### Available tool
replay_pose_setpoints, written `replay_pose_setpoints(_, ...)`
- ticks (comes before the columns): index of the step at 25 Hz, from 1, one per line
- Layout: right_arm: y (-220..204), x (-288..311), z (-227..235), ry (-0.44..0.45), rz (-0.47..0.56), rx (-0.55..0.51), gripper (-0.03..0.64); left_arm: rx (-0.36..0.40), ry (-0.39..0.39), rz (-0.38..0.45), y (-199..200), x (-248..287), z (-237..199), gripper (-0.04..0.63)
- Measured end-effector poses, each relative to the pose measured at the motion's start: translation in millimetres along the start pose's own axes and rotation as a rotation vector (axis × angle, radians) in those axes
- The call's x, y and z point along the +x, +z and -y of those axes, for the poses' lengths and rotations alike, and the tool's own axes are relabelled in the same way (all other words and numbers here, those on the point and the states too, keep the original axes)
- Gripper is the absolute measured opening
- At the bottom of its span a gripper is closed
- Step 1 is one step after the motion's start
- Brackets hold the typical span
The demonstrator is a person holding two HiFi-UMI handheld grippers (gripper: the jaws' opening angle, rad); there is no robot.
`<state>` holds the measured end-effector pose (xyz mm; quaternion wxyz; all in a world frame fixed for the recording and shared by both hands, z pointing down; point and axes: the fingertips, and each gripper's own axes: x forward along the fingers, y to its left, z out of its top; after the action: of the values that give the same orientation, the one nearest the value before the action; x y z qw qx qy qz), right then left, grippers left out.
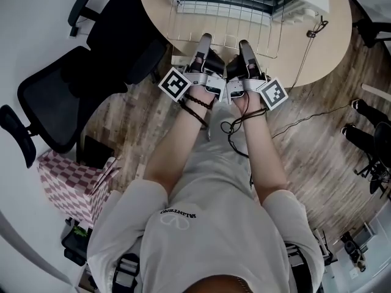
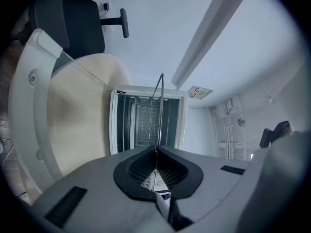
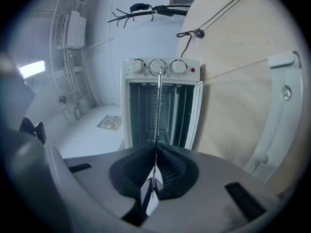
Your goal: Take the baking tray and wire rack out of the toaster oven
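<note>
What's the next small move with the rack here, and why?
Probably draw the wire rack straight back and level, out of the toaster oven: the left gripper and right gripper are both shut on its near edge, and its far end looks still inside the opening.

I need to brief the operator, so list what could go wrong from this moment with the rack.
The left gripper and right gripper pinch only the thin front wire of the wire rack, close together near its middle; it could tilt or slip from the fingers once free.
The rack's far end seems still inside the toaster oven; an uneven pull might jam it or drag the oven across the table.
</note>
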<state>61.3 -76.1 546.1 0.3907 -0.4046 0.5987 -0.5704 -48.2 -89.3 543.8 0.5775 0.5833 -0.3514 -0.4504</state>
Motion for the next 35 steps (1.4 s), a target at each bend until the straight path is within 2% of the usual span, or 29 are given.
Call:
replay_pose_setpoints(19, -30.9, -40.7, -6.1, -0.006, -0.036, 0.012, 0.003, -0.003, 0.008, -0.015, -6.8, -46.7, 7.9, -0.003)
replay_pose_setpoints(25, -45.8, -53.9, -29.3, 0.014, -0.067, -0.028, 0.002, -0.006, -0.002, -0.021, -6.9, -68.4, 27.1, -0.003)
replay_pose_setpoints(28, -53.2, -59.2, -42.6, 0.033, -0.077, -0.01, 0.002, 0.008, -0.01, -0.029, -6.3, -75.9, 43.5, -0.003)
replay_pose_setpoints(35, -64.4, -70.7, -86.0, 0.083, -0.1, -0.035, 0.002, 0.0, -0.06, -0.054, -8.1, -87.3, 87.7, -0.003)
